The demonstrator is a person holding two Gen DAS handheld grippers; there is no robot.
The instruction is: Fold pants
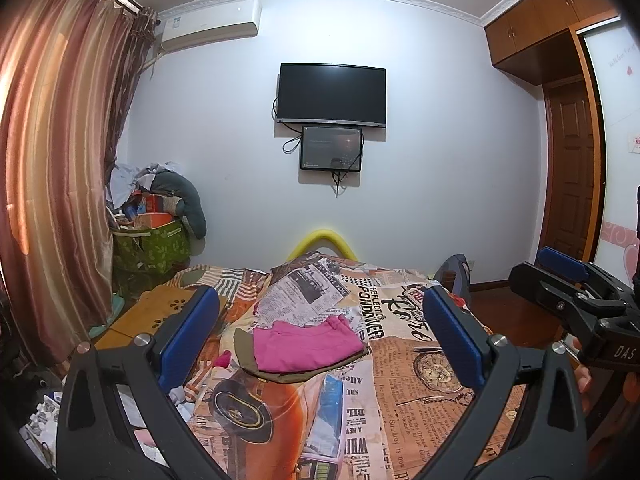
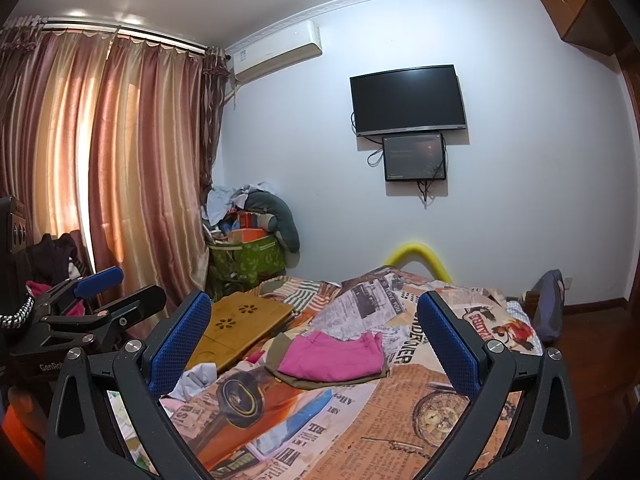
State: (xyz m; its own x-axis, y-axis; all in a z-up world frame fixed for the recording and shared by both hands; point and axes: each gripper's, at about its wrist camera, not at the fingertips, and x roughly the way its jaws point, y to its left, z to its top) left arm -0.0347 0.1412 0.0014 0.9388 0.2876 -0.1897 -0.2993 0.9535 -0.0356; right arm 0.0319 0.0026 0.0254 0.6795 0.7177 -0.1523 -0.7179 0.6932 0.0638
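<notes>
Folded pink pants (image 1: 306, 346) (image 2: 334, 356) lie on top of a folded olive garment (image 1: 280, 372) (image 2: 288, 372) in the middle of the bed. My left gripper (image 1: 320, 340) is open, held above the bed short of the pile, nothing between its blue pads. My right gripper (image 2: 314, 344) is open too, also raised over the near part of the bed and holding nothing. The right gripper (image 1: 576, 280) shows at the right edge of the left wrist view; the left gripper (image 2: 92, 296) shows at the left of the right wrist view.
The bed (image 1: 420, 380) has a newspaper-print cover. A wooden lap tray (image 2: 244, 328) lies at its left side. A green bag (image 2: 248, 258) heaped with clothes stands by the curtain (image 2: 132, 168). Loose white cloth (image 2: 196, 380) sits at the bed's left edge.
</notes>
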